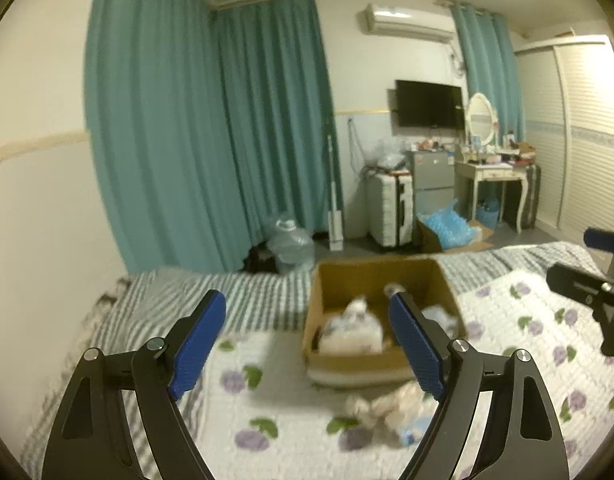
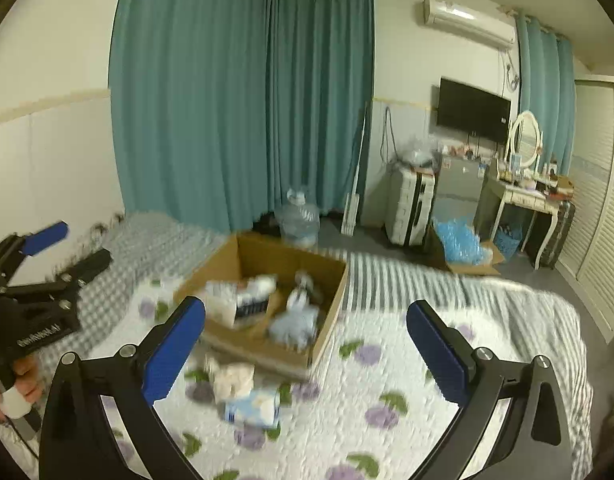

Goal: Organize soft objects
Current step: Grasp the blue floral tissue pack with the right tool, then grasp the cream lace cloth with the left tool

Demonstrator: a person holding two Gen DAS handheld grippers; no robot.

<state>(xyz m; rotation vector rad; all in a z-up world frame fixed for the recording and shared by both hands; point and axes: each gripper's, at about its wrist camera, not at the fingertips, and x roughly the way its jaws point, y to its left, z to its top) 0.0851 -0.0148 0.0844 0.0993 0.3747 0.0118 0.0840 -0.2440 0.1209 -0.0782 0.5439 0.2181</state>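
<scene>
On the floral quilt (image 2: 387,344), an open brown cardboard box (image 2: 243,260) of soft items is seen; pale soft bundles (image 2: 233,376) lie near it. Left gripper (image 1: 307,344) and right gripper (image 2: 307,344) are held wide apart, empty.

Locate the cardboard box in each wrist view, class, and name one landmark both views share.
Left wrist view: cardboard box sits on the bed, centre-right, between the open left gripper fingers.
Right wrist view: box lies centre-left, ahead of the open right gripper.
Shared landmark: the wall-mounted TV.

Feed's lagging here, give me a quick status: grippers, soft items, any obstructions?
Left gripper and right gripper open, empty. Cardboard box partly filled; two soft packs loose on the quilt. Nothing blocking.
</scene>
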